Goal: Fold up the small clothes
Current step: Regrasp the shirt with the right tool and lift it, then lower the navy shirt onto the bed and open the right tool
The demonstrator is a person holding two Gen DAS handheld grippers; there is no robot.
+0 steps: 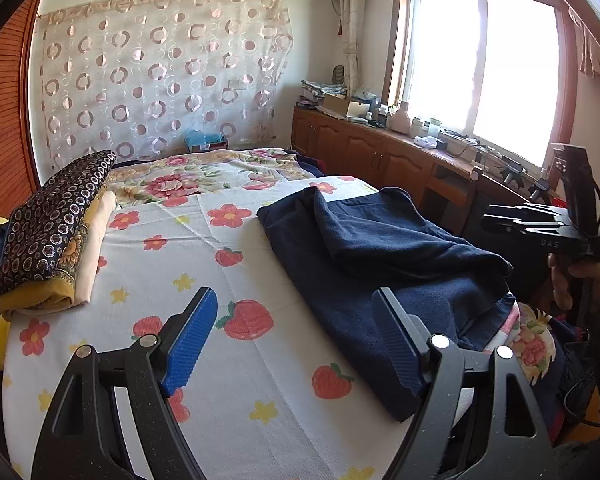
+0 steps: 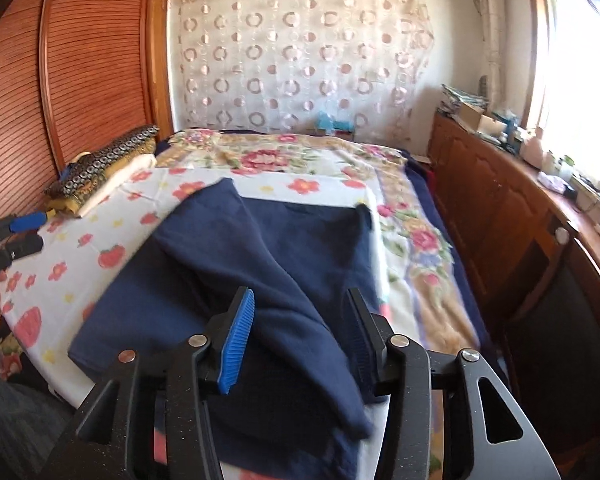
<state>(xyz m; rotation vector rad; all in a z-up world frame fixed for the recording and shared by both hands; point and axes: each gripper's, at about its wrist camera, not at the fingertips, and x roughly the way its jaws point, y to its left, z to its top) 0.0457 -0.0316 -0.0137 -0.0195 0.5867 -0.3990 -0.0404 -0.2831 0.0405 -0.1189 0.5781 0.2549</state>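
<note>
A navy blue garment (image 1: 380,256) lies partly folded on the strawberry-print sheet (image 1: 204,280) of the bed, with one flap laid over itself. My left gripper (image 1: 296,316) is open and empty, above the sheet just left of the garment's near edge. My right gripper (image 2: 300,312) is open, its fingers standing either side of a raised fold of the navy garment (image 2: 260,264) without pinching it. The right gripper also shows at the right edge of the left wrist view (image 1: 540,224). The left gripper shows at the left edge of the right wrist view (image 2: 24,232).
A stack of folded clothes (image 1: 52,236), topped by a dark ring-patterned one, sits at the bed's left side by the wooden wardrobe (image 2: 80,80). A floral blanket (image 1: 204,176) covers the far bed. A wooden cabinet (image 2: 520,240) with clutter runs along the right under the window.
</note>
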